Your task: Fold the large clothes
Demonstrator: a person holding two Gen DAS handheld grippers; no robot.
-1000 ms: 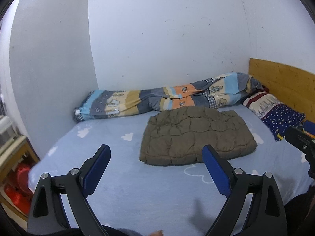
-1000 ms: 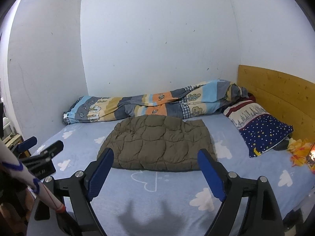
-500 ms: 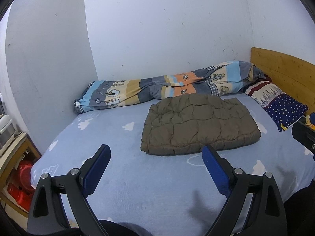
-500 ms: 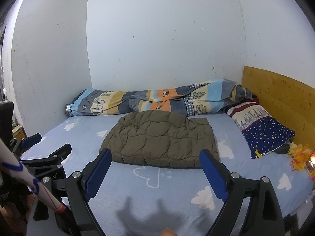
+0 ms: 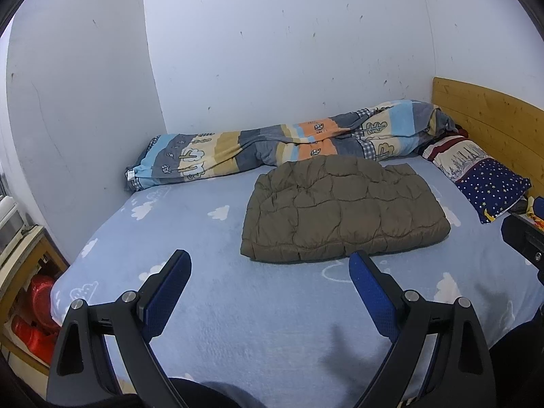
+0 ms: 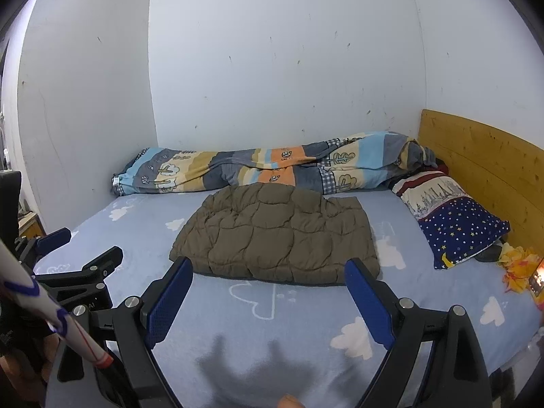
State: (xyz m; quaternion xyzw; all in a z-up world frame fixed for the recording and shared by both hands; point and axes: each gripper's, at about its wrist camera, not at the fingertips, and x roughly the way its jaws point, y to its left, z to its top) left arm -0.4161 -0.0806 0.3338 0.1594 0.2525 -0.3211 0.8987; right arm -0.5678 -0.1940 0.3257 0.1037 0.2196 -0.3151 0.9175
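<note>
White walls back a blue cloud-print bed point(image 5: 210, 306). Folded olive quilted jacket point(image 5: 343, 210) lies before a striped duvet point(image 5: 272, 142), beside a starry pillow point(image 6: 459, 227). Both the left claw point(image 5: 268, 268) and right claw point(image 6: 268, 275) gape wide, empty.

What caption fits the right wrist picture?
Open right gripper faces a folded brown quilted garment on the blue bed.
</note>
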